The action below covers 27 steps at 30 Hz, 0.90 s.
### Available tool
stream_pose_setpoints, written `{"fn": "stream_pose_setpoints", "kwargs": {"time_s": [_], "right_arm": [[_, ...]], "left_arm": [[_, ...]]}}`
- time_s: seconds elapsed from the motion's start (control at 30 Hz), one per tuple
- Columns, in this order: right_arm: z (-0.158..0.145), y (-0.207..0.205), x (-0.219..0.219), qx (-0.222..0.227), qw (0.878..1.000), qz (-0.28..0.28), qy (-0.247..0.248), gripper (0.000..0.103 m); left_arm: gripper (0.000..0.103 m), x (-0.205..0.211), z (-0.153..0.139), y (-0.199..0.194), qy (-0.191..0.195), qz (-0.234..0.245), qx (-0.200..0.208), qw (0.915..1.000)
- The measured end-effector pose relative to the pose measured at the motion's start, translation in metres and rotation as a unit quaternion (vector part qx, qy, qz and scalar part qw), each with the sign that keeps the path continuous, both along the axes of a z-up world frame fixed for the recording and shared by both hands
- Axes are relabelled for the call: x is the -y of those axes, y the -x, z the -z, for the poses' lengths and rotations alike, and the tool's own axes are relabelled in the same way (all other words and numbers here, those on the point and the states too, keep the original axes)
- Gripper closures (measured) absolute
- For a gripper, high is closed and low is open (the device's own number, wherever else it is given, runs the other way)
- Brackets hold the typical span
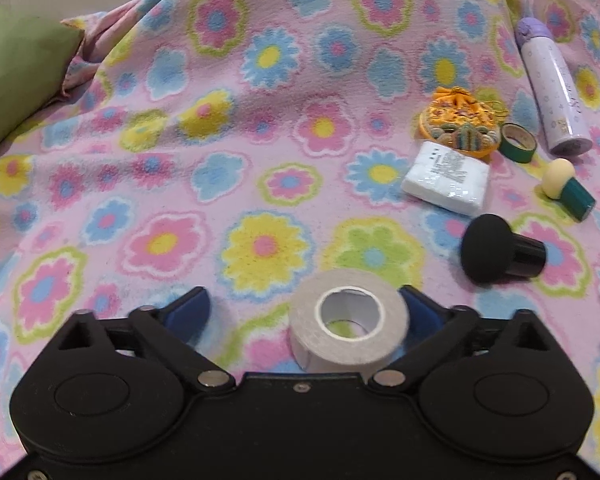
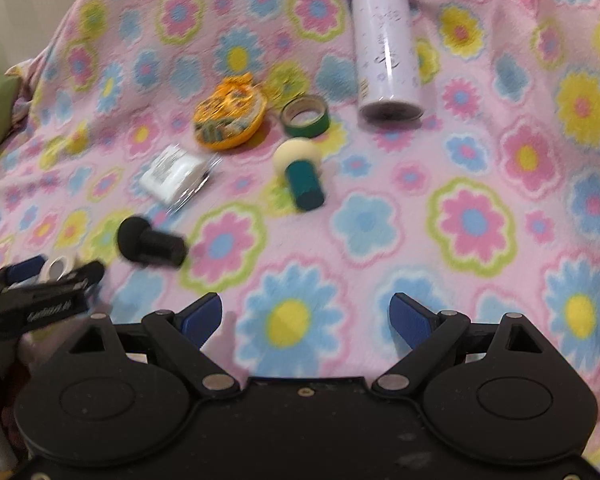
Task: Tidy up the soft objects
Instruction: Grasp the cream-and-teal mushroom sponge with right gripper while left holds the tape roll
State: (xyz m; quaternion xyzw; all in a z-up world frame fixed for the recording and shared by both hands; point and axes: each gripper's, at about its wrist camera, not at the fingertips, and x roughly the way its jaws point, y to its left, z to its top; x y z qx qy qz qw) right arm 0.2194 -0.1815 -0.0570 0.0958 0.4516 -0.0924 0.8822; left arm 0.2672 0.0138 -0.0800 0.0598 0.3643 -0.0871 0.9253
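My left gripper (image 1: 306, 312) is open, with a white tape roll (image 1: 348, 320) lying between its fingers, close against the right finger; it also shows in the right wrist view (image 2: 58, 267). Ahead to the right lie a black sponge puff (image 1: 500, 248), a cream puff with a teal handle (image 1: 566, 186), a white packet (image 1: 446, 178), an orange embroidered pouch (image 1: 458, 126) and a green tape roll (image 1: 518, 142). My right gripper (image 2: 306, 318) is open and empty above the blanket, with the cream puff (image 2: 300, 172) and the black puff (image 2: 150, 242) ahead of it.
A flowered pink blanket (image 1: 220, 140) covers the surface. A lilac bottle (image 2: 384, 48) lies on its side at the back. A green cushion (image 1: 16, 76) sits at the far left edge. The left gripper's body (image 2: 40, 300) sits at the right wrist view's left edge.
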Motion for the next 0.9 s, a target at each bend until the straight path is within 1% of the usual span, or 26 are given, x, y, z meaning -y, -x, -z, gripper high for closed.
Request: {"fn": "stream_pose_setpoints", "kwargs": {"time_s": [0.07,0.2,0.37,0.47,0.63,0.7,0.77,0.83,0.9], "right_arm": [[0.0,-0.007,0.005,0.007,1.0,0.011,0.008,0.012],[-0.002,-0.019,0.009,0.026,0.999,0.024,0.032,0.012],[-0.002,-0.042,0.008,0.051,0.997,0.013,0.063,0.012],[-0.001,-0.058,0.007,0.062,0.996,0.005,0.067,0.012],[0.005,-0.082,0.008,0.067,0.996,-0.007,0.057,0.012],[0.009,-0.088,0.005,0.064,0.996,-0.008,0.065,0.012],[0.014,-0.092,0.003,0.063,0.995,-0.013,0.073,0.014],[0.017,-0.093,0.001,0.066,0.995,-0.023,0.077,0.023],[0.021,-0.095,-0.001,0.068,0.994,-0.032,0.08,0.029]], "left_arm": [[0.002,-0.005,0.001,-0.003,0.017,0.002,-0.004,0.9998],[0.002,-0.003,0.002,-0.001,0.012,0.003,0.001,0.9999],[0.002,-0.004,0.002,-0.001,0.012,0.003,0.001,0.9999],[0.002,-0.004,0.002,-0.001,0.012,0.003,0.001,0.9999],[0.002,-0.004,0.002,-0.001,0.012,0.003,0.001,0.9999],[0.002,-0.004,0.002,-0.001,0.013,0.003,0.001,0.9999],[0.002,-0.004,0.002,-0.001,0.013,0.003,0.001,0.9999],[0.002,-0.004,0.003,-0.001,0.013,0.003,0.001,0.9999],[0.002,-0.004,0.003,-0.001,0.013,0.003,0.001,0.9999]]}}
